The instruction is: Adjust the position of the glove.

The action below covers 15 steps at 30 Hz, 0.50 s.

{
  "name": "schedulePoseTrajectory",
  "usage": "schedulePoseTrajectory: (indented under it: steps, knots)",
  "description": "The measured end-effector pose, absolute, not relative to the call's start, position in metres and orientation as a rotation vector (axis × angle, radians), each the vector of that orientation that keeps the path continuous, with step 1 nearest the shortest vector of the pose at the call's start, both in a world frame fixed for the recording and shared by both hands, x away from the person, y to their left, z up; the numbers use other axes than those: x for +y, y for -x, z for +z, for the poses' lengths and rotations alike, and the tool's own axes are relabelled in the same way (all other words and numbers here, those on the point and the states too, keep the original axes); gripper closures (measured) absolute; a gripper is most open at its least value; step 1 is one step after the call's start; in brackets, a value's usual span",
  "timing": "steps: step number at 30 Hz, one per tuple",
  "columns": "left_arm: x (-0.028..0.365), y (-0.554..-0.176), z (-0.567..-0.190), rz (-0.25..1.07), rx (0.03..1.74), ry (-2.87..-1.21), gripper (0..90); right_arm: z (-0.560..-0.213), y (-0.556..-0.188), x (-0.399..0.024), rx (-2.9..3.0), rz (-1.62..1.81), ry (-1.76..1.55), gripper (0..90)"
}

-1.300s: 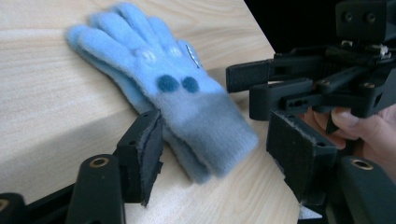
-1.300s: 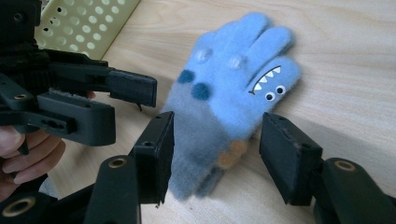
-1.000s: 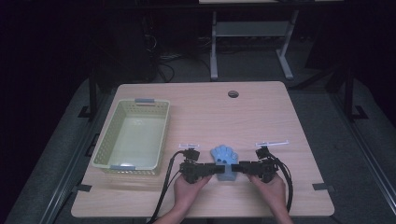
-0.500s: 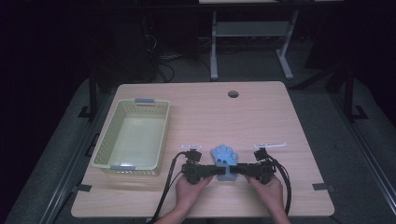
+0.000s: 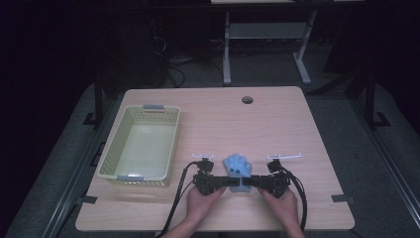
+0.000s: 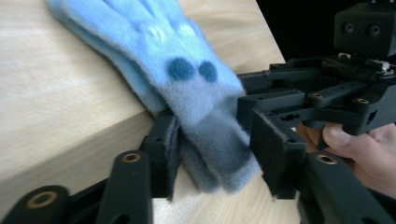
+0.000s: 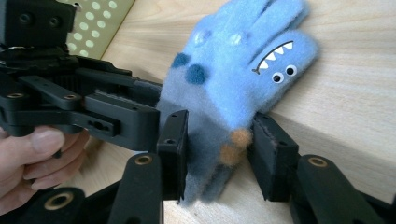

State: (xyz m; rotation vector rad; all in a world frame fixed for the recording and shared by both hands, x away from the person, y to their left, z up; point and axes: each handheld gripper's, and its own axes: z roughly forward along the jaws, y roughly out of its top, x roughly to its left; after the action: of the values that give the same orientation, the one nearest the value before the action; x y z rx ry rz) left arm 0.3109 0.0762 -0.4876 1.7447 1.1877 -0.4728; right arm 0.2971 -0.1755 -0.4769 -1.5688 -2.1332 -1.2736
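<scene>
A blue glove [image 5: 236, 166] with a toothy cartoon face [image 7: 275, 60] lies flat near the table's front edge, its grey cuff toward the person. My left gripper [image 5: 229, 182] comes at the cuff from the left and my right gripper [image 5: 250, 182] from the right, tips almost meeting. In the left gripper view the jaws [image 6: 210, 140] have just been closing, and both pads now sit against the grey cuff [image 6: 215, 144]. The right gripper's jaws [image 7: 219, 140] have also been closing, and its pads press the cuff [image 7: 210, 135] from both sides. The glove's fingers [image 6: 140, 37] rest on the wood.
A pale green plastic basket [image 5: 111, 156] stands empty at the table's left, close to my left hand. The wooden tabletop [image 5: 277, 124] has a round cable hole [image 5: 247, 99] at the back. The front edge lies just below both hands. Dark floor and a metal stand lie beyond.
Both hands stay where they were at the glove's cuff. The jaws of both grippers have drawn in around it. The glove has not shifted.
</scene>
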Motion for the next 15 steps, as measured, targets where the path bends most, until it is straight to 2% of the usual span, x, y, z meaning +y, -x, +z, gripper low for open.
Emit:
schedulePoseTrajectory:
  steps: [7,15]
  knots:
    - [0.0778,-0.3149,-0.4919,-0.497,1.188,-1.729,63.9,-0.4805,-0.2966,-0.1743,-2.089,-1.281,1.557,64.2]
    - [0.0783,-0.3171,-0.4940,-0.510,1.181,-1.721,66.7,-0.4818,-0.2955,-0.1740,-2.057,-1.300,1.556,68.6]
